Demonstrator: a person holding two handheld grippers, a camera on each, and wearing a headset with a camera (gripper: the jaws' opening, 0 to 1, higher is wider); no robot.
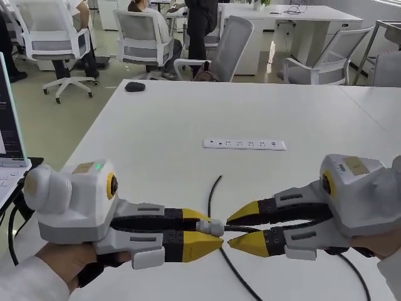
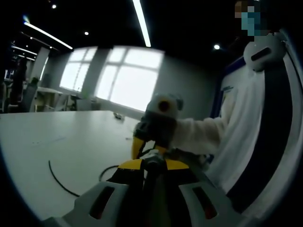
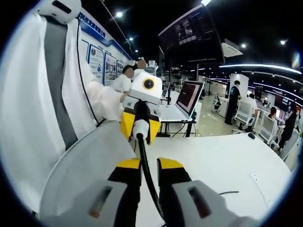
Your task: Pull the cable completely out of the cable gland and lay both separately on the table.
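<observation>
Over the tabletop [image 1: 188, 113], left hand-held gripper [image 1: 213, 229] clamps the gland [image 1: 216, 226]; right hand-held gripper [image 1: 230, 232] pinches the cable [image 3: 145, 171] just beside it, tips facing.

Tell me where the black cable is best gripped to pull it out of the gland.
Grip the cable on the short straight stretch next to the cable gland, coming from the side opposite the left gripper, as the right gripper does. There it leaves the gland straight, so the pull likely stays in line; farther back it curves loosely.
</observation>
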